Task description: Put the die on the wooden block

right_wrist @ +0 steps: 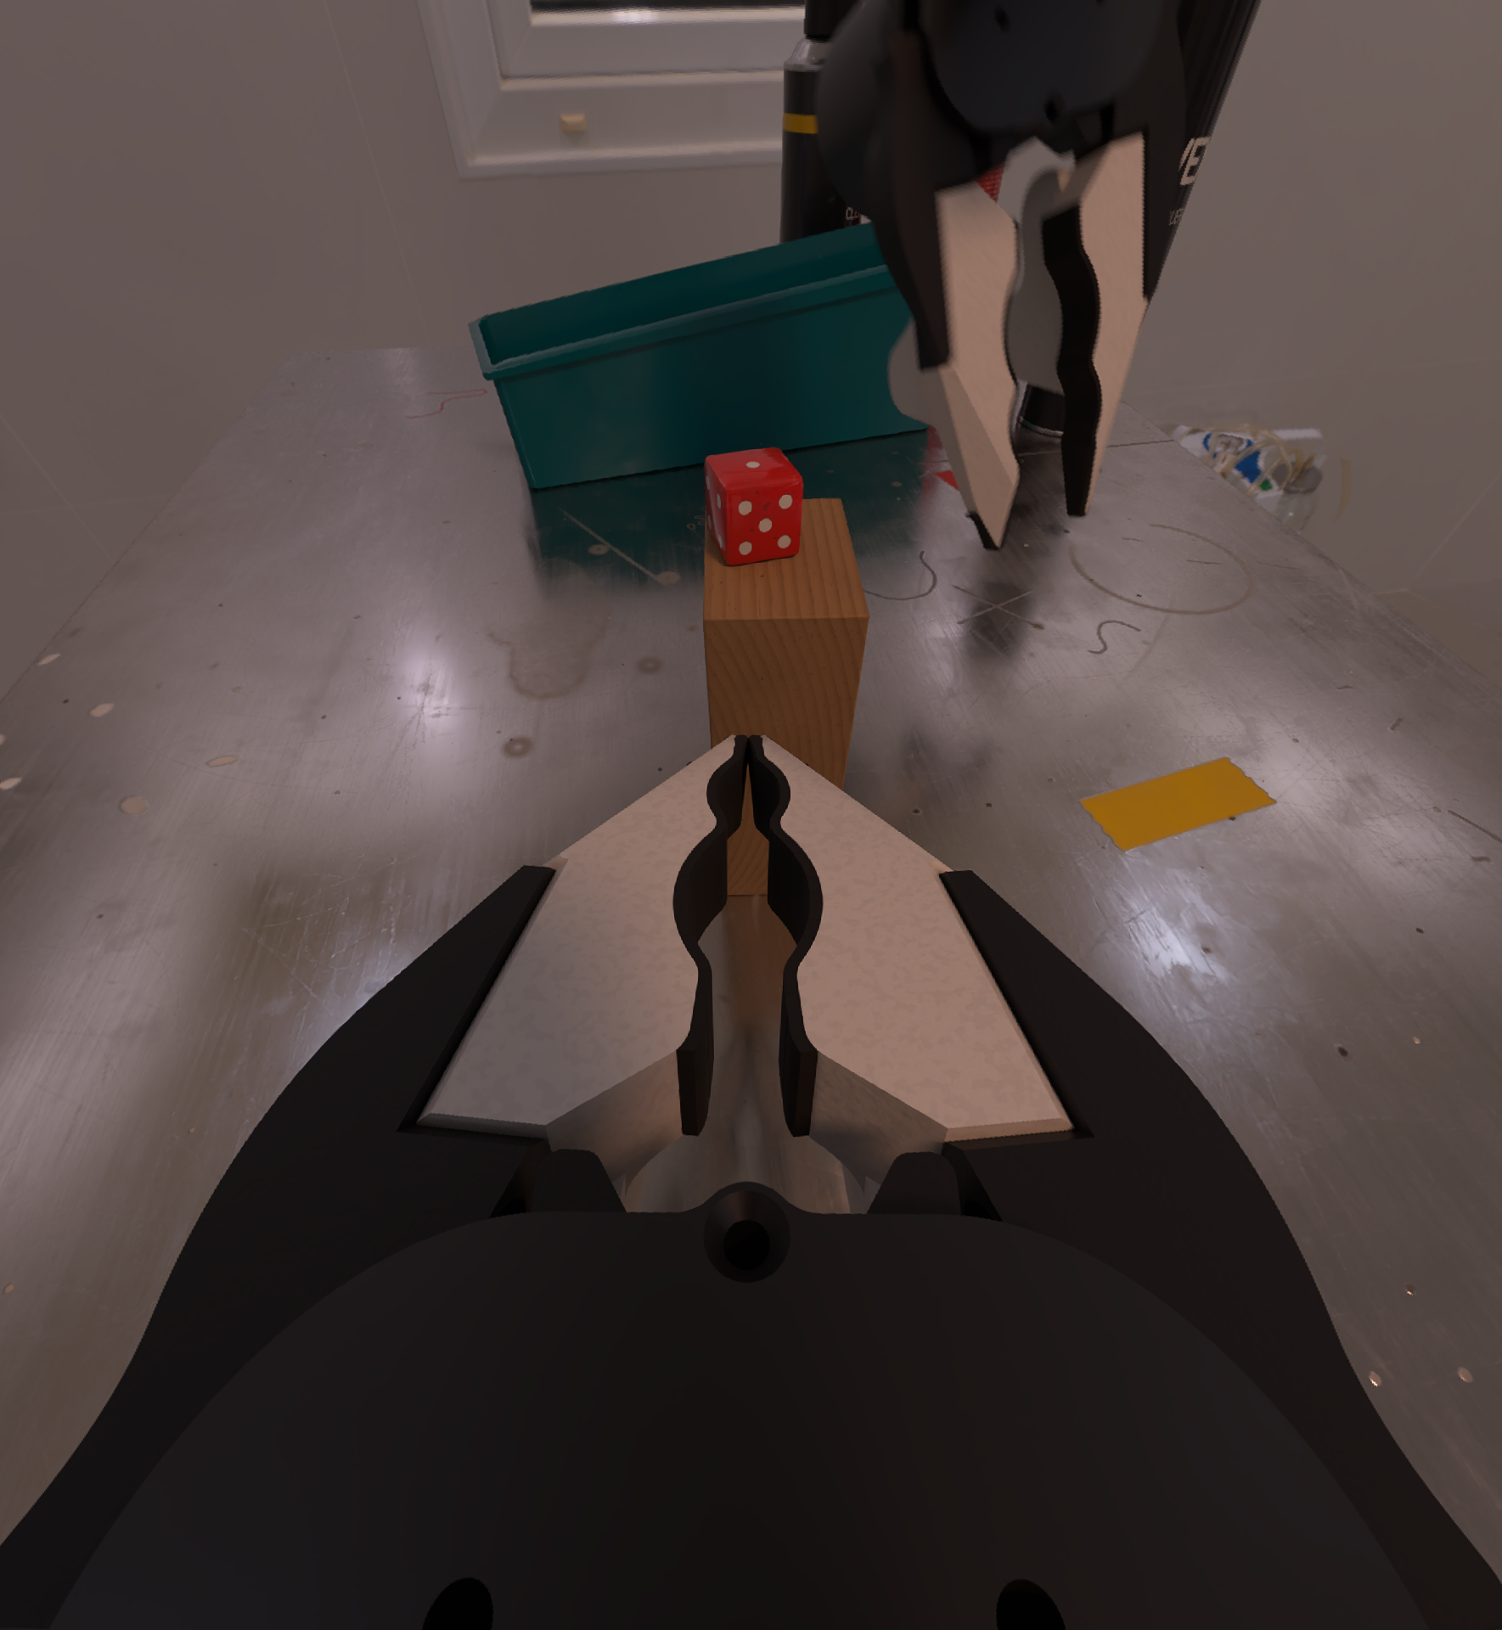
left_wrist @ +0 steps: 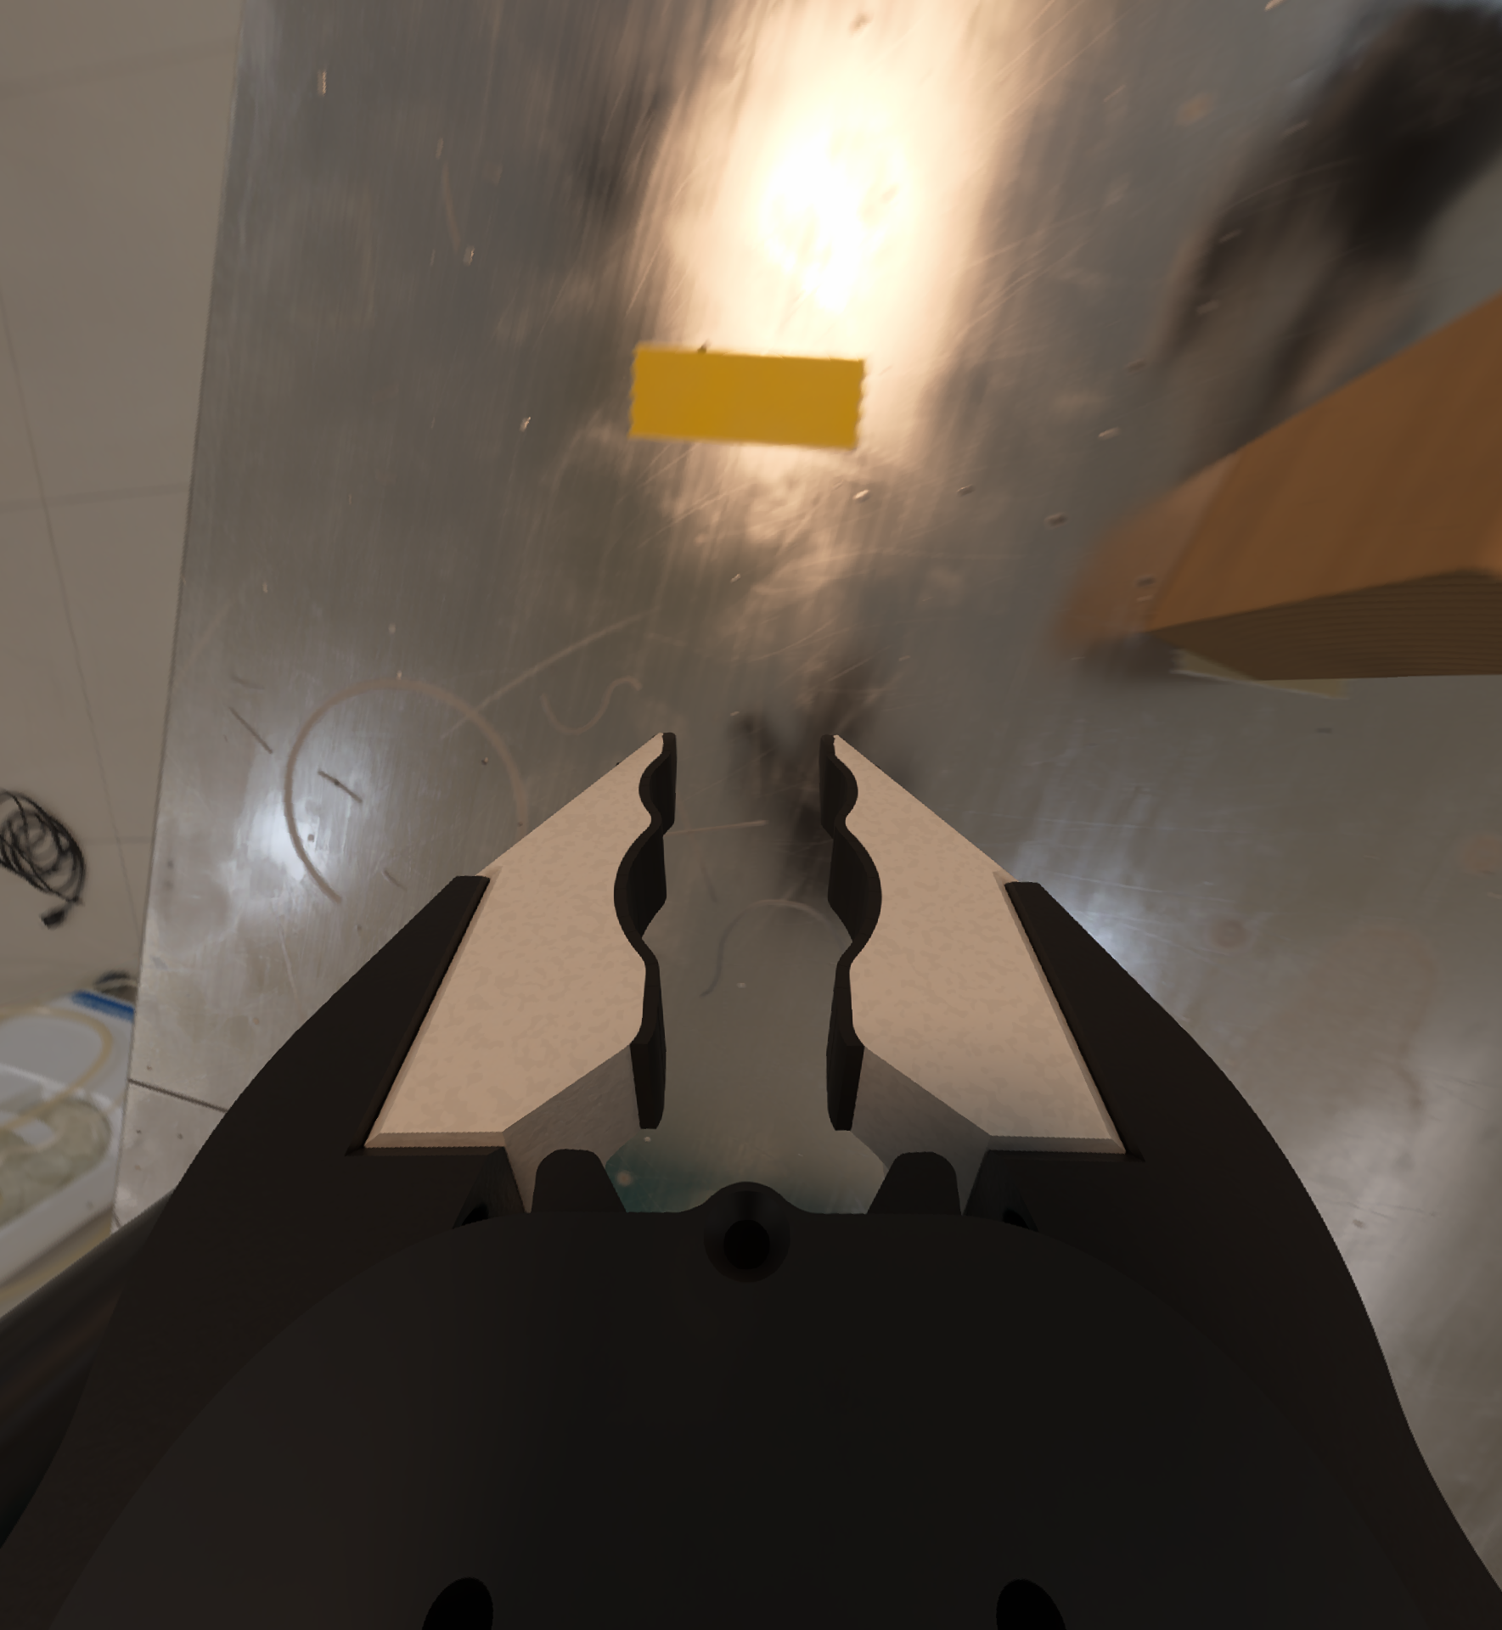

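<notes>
A red die [right_wrist: 753, 505] with white pips rests on the far left part of the top of the wooden block [right_wrist: 784, 653], which lies on the metal table. My right gripper [right_wrist: 748, 745] is shut and empty, its tips just in front of the block's near end. My left gripper [left_wrist: 747, 750] is open and empty, pointing down at the bare table. It also shows in the right wrist view [right_wrist: 1034, 516], hanging above the table to the right of the die. In the left wrist view only the block [left_wrist: 1347, 529] shows, at the right edge; the die is out of view there.
A teal bin [right_wrist: 685, 379] stands behind the block. A yellow tape patch [right_wrist: 1177, 803] lies on the metal table [right_wrist: 288, 794], also in the left wrist view [left_wrist: 747, 397]. A dark cylinder [right_wrist: 800, 132] stands behind the bin. Clutter [right_wrist: 1250, 459] lies at the far right edge.
</notes>
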